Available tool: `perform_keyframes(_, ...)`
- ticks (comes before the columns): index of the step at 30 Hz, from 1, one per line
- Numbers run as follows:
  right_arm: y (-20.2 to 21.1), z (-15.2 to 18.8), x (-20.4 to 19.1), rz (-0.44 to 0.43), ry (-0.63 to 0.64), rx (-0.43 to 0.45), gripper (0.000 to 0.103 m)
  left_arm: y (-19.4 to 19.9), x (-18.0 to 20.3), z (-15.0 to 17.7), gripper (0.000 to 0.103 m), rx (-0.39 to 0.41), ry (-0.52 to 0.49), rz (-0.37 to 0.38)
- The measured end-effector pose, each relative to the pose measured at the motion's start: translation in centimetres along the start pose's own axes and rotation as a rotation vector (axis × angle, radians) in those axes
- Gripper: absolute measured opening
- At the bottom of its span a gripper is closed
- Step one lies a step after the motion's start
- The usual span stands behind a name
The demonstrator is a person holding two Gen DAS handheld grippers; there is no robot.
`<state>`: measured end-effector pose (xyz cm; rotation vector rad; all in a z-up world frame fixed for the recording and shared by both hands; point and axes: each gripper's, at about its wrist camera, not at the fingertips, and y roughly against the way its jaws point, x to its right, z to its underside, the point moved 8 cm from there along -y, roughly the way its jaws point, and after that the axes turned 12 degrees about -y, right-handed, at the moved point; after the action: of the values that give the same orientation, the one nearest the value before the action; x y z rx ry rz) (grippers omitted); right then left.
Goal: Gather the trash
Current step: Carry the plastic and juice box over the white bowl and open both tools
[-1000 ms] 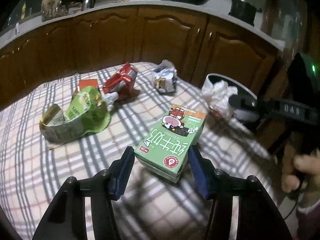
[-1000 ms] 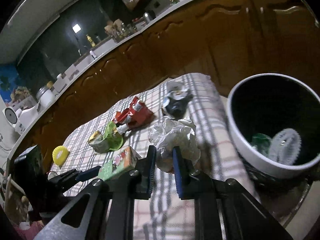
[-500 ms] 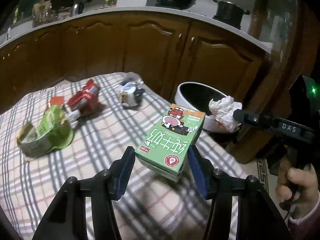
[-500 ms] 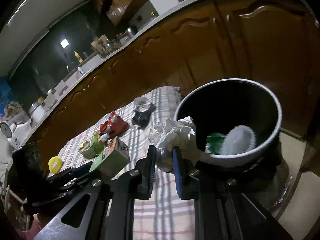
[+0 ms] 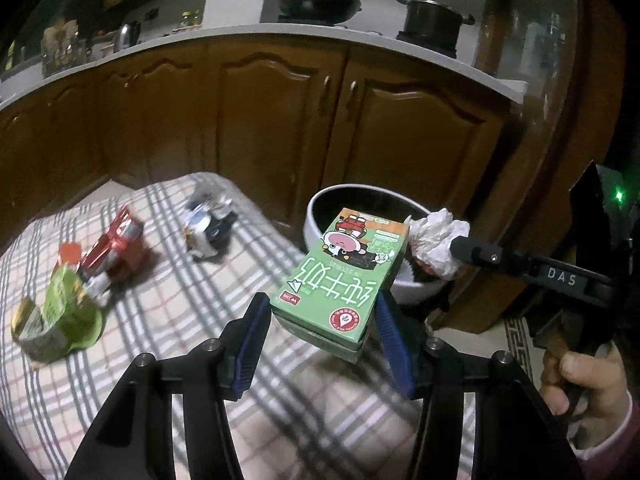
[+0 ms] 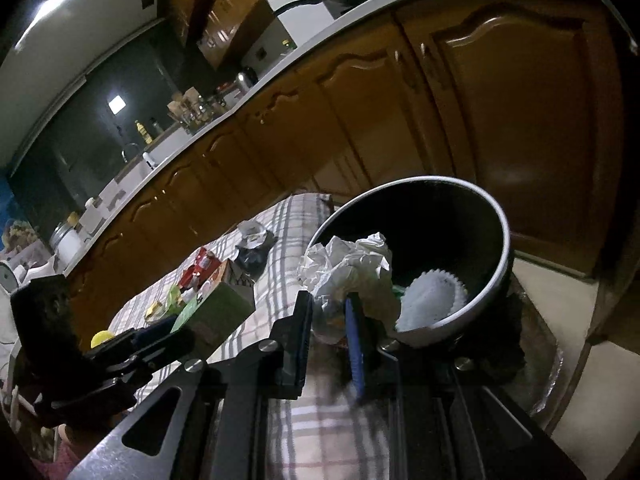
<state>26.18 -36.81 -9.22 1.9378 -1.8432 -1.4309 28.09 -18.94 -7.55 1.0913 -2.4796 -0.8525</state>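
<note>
My left gripper [image 5: 320,312] is shut on a green milk carton [image 5: 340,276] and holds it in the air above the table edge, just short of the round white bin [image 5: 320,206]. My right gripper [image 6: 326,312] is shut on a crumpled white paper ball [image 6: 348,268] at the bin's [image 6: 498,216] near rim; the ball shows in the left wrist view [image 5: 436,240] too. A white paper cup liner [image 6: 434,296] lies inside the bin.
On the plaid tablecloth [image 5: 168,308] lie a green wrapper [image 5: 60,316], a red wrapper [image 5: 116,242] and a crumpled dark-and-white wrapper [image 5: 210,224]. Wooden cabinets [image 5: 280,120] stand behind. The bin stands on the floor beside the table.
Both grippers have moved toward the bin with their loads. The carton has been lifted off the table, and the paper ball now hangs over the bin's rim.
</note>
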Motion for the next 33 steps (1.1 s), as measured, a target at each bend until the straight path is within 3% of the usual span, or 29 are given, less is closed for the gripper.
perform_keyframes(12,0.0,-2.3,2.0,0.042,0.004,0.02,0.017,-4.4,1.3,-2.1,0.052,-0.018,-0.031,0.007)
perform_keyframes(33,-2.7,-4.4,4.4,0.12,0.033,-0.024,0.017,-10.4,2.4,-5.3,0.052,-0.081,-0.048,-0.037)
